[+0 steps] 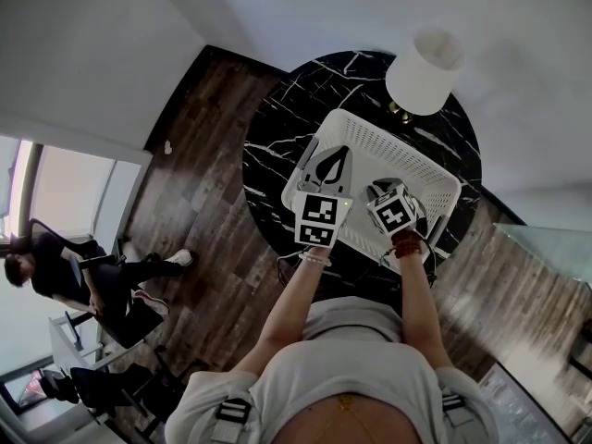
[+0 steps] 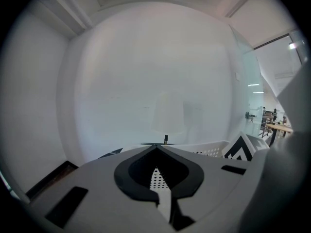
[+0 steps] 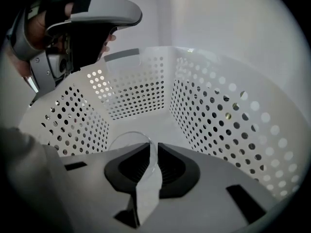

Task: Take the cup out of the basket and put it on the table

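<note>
A clear plastic cup sits low inside the white perforated basket, and my right gripper is shut on its rim wall. From the head view the basket rests on the round black marble table. There the right gripper reaches down into the basket's near side, its jaws hidden under the marker cube. My left gripper hovers over the basket's left rim, shut and empty, its tips meeting above the basket rim.
A lamp with a white shade stands on the table just behind the basket. Bare marble shows left of the basket. Wooden floor surrounds the table; a person sits far left. A glass panel stands at the right.
</note>
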